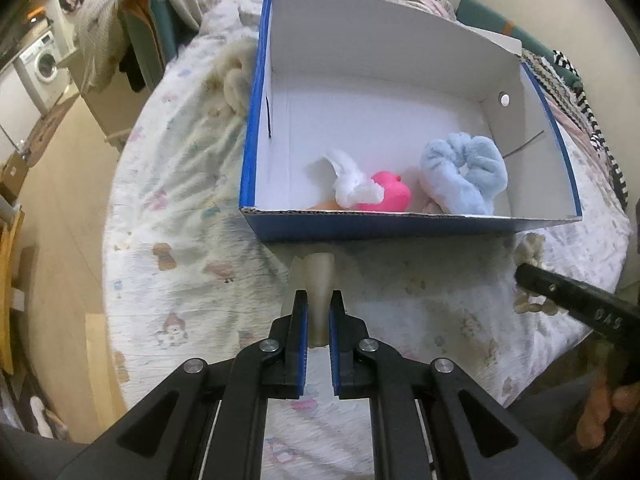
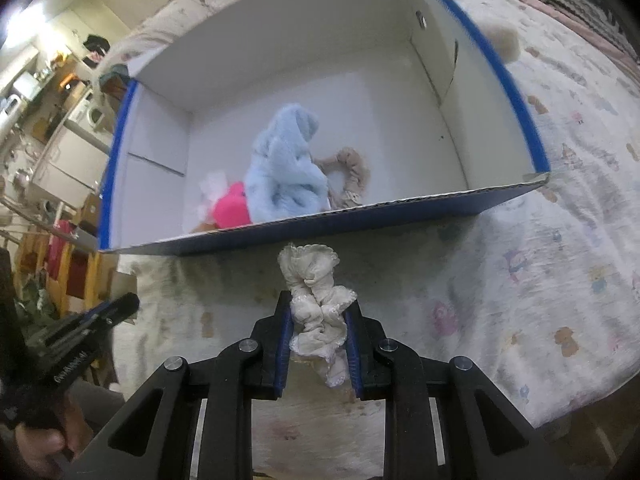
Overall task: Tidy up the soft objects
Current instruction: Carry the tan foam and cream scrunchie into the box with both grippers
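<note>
Scrunchies are the things of this task, and two of them are held now. The cream scrunchie (image 2: 318,300) is pinched in the right tongs (image 2: 318,320), whose pads press on its sides; it is bunched, with its long axis running along the fingers, and its ruffled end sticks out toward the box (image 2: 500,200). The left tongs (image 1: 318,312) are almost fully closed on a thin beige piece (image 1: 318,280), soft and pale, which stands out past the tips; what kind of object it is cannot be told.

Both loads hang just in front of the near wall of the box, over the bed (image 1: 180,240) with its printed cover. The box opening lies straight ahead of both tongs, so the coming move is probably a short carry forward over the blue edge. Neither hand seems clearly nearer to it.

Inside the box, close to the near wall, lie a blue scrunchie (image 1: 464,176), a pink toy (image 1: 390,194), a white cloth (image 1: 352,184) and a tan scrunchie (image 2: 352,176). The far half of the floor is free. Another cream fluffy thing (image 1: 238,80) lies on the bed, touching the outside of the box's left wall.
</note>
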Demonstrator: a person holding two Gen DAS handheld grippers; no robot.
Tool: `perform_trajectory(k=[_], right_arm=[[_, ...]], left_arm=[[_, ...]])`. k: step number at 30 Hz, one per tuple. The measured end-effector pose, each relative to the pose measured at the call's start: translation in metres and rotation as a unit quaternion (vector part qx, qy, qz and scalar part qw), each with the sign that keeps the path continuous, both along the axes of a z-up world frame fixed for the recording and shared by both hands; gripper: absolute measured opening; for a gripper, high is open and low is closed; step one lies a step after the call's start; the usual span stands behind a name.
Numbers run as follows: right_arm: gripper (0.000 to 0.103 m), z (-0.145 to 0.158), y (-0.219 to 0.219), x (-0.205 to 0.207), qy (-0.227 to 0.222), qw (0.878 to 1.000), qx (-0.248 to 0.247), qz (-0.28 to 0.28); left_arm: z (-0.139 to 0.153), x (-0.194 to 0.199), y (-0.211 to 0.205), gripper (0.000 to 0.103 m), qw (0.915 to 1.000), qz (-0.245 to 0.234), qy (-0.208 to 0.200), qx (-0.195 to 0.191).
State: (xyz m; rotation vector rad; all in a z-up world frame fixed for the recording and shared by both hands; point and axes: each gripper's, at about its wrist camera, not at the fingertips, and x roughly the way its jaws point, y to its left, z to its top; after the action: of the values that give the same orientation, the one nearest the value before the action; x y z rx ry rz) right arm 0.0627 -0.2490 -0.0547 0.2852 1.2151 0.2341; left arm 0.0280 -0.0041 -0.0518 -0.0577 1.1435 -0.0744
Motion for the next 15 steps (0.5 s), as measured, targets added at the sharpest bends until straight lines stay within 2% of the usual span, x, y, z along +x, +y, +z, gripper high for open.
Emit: perform_trajectory(k=[5,8,15], right_arm=[[0.026,0.015,-0.014,-0.006,-0.018,0.999,0.038,-0.009],[0.026,0.03,-0.019,-0.011,-0.039,0.998,0.058,-0.009],[0.026,0.045,-0.008,-0.008,-0.047,0.996,0.079,-0.002]], left_arm=[[0.01,-0.007,-0.002,0.008,0.9997,0.009,-0.023,-0.008],[0.025,-0.012,-0.006,0.008,0.9986,0.003,-0.052,-0.007],[0.065,-0.007,-0.014,0.008,0.9933,-0.019,-0.108,-0.035]])
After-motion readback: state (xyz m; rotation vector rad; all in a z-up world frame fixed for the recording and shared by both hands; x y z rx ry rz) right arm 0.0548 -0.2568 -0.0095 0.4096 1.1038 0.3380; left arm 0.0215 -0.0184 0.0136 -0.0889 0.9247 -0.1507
